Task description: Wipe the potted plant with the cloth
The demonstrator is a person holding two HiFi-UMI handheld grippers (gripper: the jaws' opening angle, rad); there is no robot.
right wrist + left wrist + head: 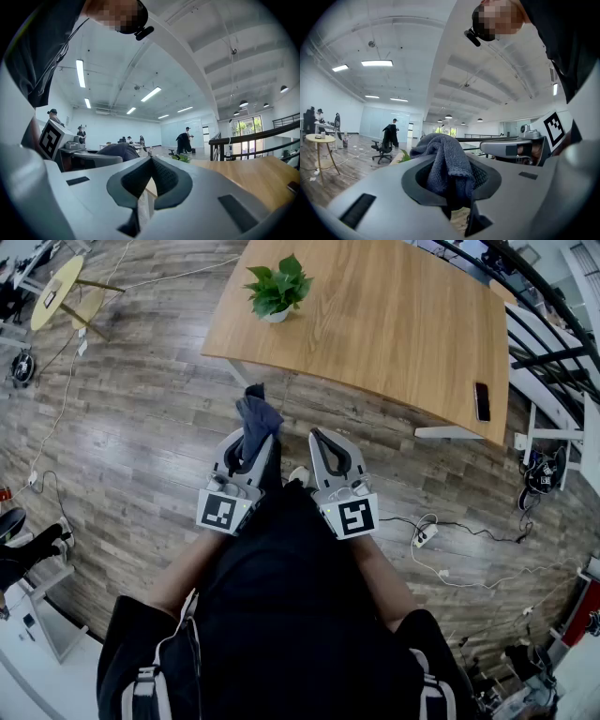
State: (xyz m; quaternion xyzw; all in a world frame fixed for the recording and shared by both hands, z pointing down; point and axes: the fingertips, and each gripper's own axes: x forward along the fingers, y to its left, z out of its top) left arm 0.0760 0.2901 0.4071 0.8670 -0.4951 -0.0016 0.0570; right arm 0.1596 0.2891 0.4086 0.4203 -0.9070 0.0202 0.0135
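Observation:
A small green potted plant [277,289] in a white pot stands near the front left corner of the wooden table [394,324], well ahead of both grippers. My left gripper [254,432] is shut on a dark blue-grey cloth [256,418], which bunches up out of its jaws [443,164]. Beside it on the right, my right gripper [316,435] is shut with nothing in it [151,159]. Both are held level in front of the person's body, short of the table edge. In the right gripper view a bit of the plant [182,158] shows far off.
A dark phone [482,401] lies at the table's right edge. Cables and a power strip [425,536] run over the wooden floor at right. A round yellow side table [56,292] stands far left. A black railing [548,315] borders the right side.

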